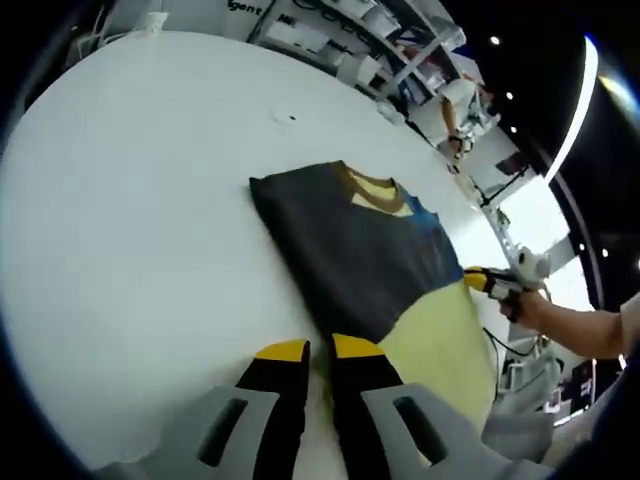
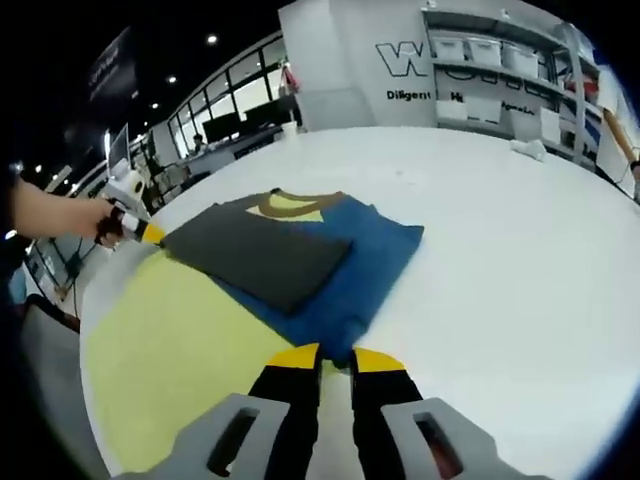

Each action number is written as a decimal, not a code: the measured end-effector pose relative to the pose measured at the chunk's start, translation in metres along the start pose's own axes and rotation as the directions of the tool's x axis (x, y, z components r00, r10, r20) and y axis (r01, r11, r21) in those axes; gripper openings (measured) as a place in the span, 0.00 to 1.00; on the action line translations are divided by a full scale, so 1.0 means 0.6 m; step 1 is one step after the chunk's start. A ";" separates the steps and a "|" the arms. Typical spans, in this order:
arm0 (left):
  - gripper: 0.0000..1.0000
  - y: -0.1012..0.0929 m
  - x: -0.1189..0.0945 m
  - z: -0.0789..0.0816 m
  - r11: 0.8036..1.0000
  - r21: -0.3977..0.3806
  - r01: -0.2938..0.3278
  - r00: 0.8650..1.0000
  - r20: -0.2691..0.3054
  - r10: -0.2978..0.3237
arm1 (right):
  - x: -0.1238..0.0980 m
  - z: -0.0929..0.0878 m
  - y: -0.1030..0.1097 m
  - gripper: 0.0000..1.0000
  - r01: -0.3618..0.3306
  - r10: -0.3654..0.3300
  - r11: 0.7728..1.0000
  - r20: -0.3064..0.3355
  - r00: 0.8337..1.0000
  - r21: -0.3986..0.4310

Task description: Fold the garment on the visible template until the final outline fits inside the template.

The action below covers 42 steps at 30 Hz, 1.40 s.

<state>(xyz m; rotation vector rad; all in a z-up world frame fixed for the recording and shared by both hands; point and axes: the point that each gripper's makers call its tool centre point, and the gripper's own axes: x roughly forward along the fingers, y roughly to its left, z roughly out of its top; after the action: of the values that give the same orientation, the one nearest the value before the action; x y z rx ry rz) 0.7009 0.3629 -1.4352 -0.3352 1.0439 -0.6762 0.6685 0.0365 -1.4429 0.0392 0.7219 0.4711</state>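
The garment (image 1: 350,250) is a blue shirt with a yellow collar, and a dark grey layer (image 2: 265,255) is folded over it. It lies partly on the yellow template (image 2: 170,350), which spreads out past one side of it. My left gripper (image 1: 320,350) sits at the grey layer's corner with its jaws close together and the cloth edge between them. It also appears as the left gripper (image 2: 140,230) held in a hand. My right gripper (image 2: 336,358) is closed on the blue edge. From the other side, the right gripper (image 1: 488,281) is where blue meets yellow.
A large white table (image 1: 130,220) carries everything. A small white object (image 2: 528,150) lies far across it. Shelves with bins (image 2: 500,50) stand behind, and a person's forearm (image 1: 580,325) reaches in at the table edge.
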 end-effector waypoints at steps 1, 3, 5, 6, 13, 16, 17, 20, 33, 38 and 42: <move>0.05 -0.003 0.001 0.000 1.000 -0.003 0.002 1.000 0.001 -0.002 | 0.000 -0.001 0.000 0.03 -0.005 0.005 0.999 0.001 1.000 0.032; 0.05 -0.008 0.005 -0.003 1.000 -0.013 0.010 1.000 -0.001 -0.010 | -0.001 -0.001 0.000 0.01 -0.010 0.011 0.998 -0.005 1.000 0.062; 0.05 -0.009 0.006 -0.004 1.000 -0.020 0.012 1.000 -0.002 -0.012 | 0.000 0.000 -0.006 0.00 -0.014 0.014 0.998 -0.002 1.000 0.063; 0.03 -0.008 0.005 -0.004 1.000 -0.023 0.010 1.000 -0.002 -0.010 | 0.000 0.001 -0.003 0.00 -0.017 0.017 0.998 -0.002 1.000 0.062; 0.00 0.008 -0.007 0.001 0.998 -0.061 0.001 1.000 0.016 0.000 | -0.001 0.003 0.003 0.00 -0.027 0.027 0.998 -0.012 1.000 0.052; 0.00 0.004 -0.008 -0.001 0.998 -0.063 0.012 1.000 0.018 -0.011 | -0.002 0.004 0.007 0.00 -0.027 0.028 0.998 -0.014 1.000 0.063; 0.03 0.001 -0.008 0.000 0.995 -0.093 0.020 1.000 0.026 -0.018 | -0.001 0.005 0.007 0.00 -0.025 0.026 0.998 -0.013 1.000 0.064; 0.22 -0.009 -0.007 0.012 0.985 -0.161 0.060 0.996 0.077 -0.048 | -0.002 0.005 0.008 0.00 -0.023 0.023 0.998 -0.009 1.000 0.064; 0.02 -0.002 -0.001 -0.004 0.988 -0.152 0.030 0.999 0.034 -0.026 | -0.002 0.005 0.012 0.00 -0.023 0.024 0.999 -0.019 1.000 0.032; 0.00 0.018 -0.014 0.004 0.981 -0.190 0.034 0.997 0.071 -0.021 | -0.006 0.004 0.001 0.00 -0.011 0.012 1.000 -0.022 1.000 0.014; 0.00 0.018 -0.013 -0.004 0.980 -0.195 0.047 0.998 0.059 -0.036 | -0.007 0.005 -0.008 0.00 -0.006 0.007 1.000 -0.022 1.000 0.029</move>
<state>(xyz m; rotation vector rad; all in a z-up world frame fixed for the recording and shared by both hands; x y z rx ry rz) 0.6999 0.3759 -1.4372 -0.5458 1.0560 -0.5986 0.6695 0.0311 -1.4392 0.0634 0.7507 0.4677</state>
